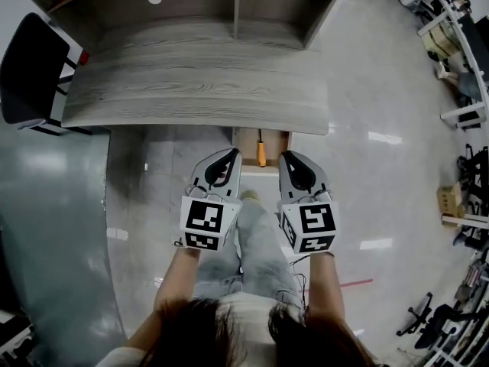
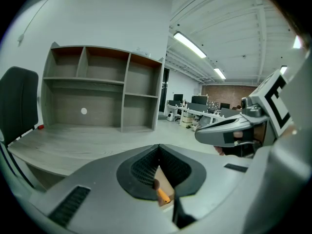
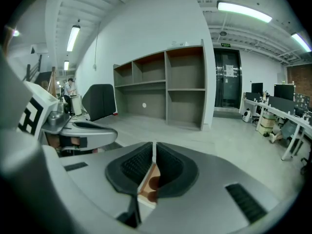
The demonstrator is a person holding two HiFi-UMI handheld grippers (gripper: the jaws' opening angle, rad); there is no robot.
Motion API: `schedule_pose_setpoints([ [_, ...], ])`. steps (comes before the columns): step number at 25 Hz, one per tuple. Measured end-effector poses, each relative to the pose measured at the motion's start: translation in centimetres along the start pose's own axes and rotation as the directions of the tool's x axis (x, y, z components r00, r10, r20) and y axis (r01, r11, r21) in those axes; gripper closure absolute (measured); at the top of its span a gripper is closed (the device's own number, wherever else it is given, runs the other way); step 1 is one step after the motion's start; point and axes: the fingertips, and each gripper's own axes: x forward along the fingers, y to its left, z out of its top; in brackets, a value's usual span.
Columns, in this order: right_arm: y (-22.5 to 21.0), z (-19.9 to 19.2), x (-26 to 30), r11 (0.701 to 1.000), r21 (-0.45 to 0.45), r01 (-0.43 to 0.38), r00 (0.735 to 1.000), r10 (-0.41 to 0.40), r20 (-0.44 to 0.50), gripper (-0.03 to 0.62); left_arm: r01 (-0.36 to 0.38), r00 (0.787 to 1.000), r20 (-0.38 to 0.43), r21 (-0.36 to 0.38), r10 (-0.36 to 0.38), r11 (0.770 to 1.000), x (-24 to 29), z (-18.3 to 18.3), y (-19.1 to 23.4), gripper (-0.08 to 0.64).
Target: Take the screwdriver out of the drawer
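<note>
While the shallow light-wood drawer (image 1: 276,145) stands pulled out from under the grey wood-grain surface (image 1: 199,82), the orange-handled screwdriver (image 1: 260,152) lies inside it, lengthwise, near the middle, and nobody has it. That's the state of play: drawer open, tool in plain sight, the grab itself not yet made. The left gripper (image 1: 229,159) and the right gripper (image 1: 288,161) hover side by side just this side of the drawer's front edge, one at each flank of the screwdriver and both apart from it. Look down the left gripper view and its dark ribbed fingers (image 2: 141,169) meet at the tips with nothing between them; the orange handle (image 2: 163,195) only peeks through the gap lower down, sitting in the drawer beyond. Same story in the right gripper view: fingers (image 3: 131,167) pressed together at the tips, nothing held, just a sliver of the drawer's wood showing through. So, by my reading, what's left is nearly everything: part a pair of fingers, come down on the handle, close, lift it clear. The count: one screwdriver, one drawer, two grippers, both empty. Around them, one grey open shelf unit (image 1: 237,10) at the back of the surface and one black chair (image 1: 30,67) off at the left end. No second tool shows in the drawer.
</note>
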Motion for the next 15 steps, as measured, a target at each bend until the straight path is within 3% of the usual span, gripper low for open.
schedule_pose_setpoints([
  [15, -1.7, -8.4, 8.4, 0.996, -0.005, -0.09, 0.974, 0.087, -0.21, 0.54, -0.068, 0.997, -0.037, -0.048, 0.066, 0.997, 6.9, -4.7, 2.3, 0.543],
])
